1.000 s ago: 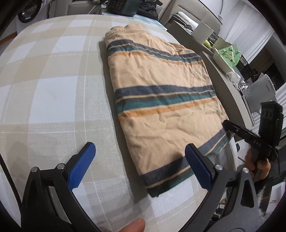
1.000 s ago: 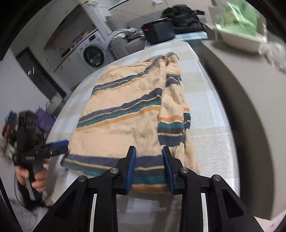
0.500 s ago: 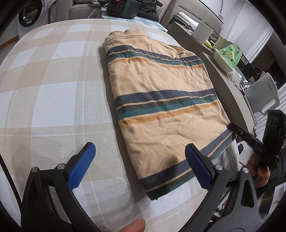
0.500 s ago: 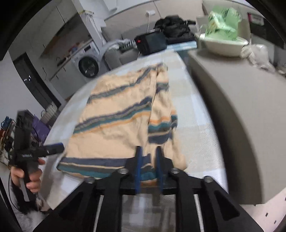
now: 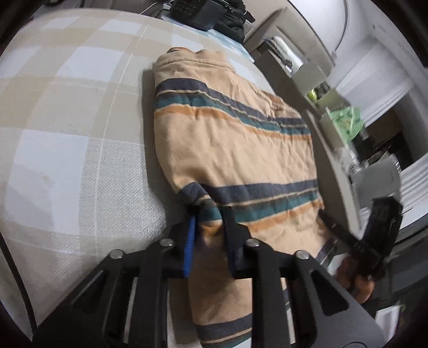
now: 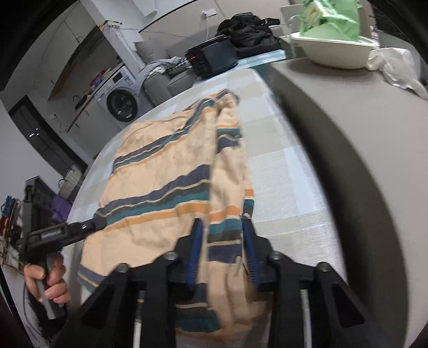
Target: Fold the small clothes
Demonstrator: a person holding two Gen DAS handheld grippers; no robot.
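Left tongs [image 5: 207,227] closing on shirt [image 5: 230,150] edge, right tongs [image 6: 222,246] closing on its hem; green bag [image 6: 331,16] in bowl [image 6: 334,52].

Both tongs angle downward — left tongs [image 5: 207,227] closing, right tongs [image 6: 222,241] closing (cloth between each).

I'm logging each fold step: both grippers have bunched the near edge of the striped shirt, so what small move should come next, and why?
Probably lift the near edge and carry it toward the collar. The left gripper and the right gripper are closing with the striped shirt bunched between their pads.
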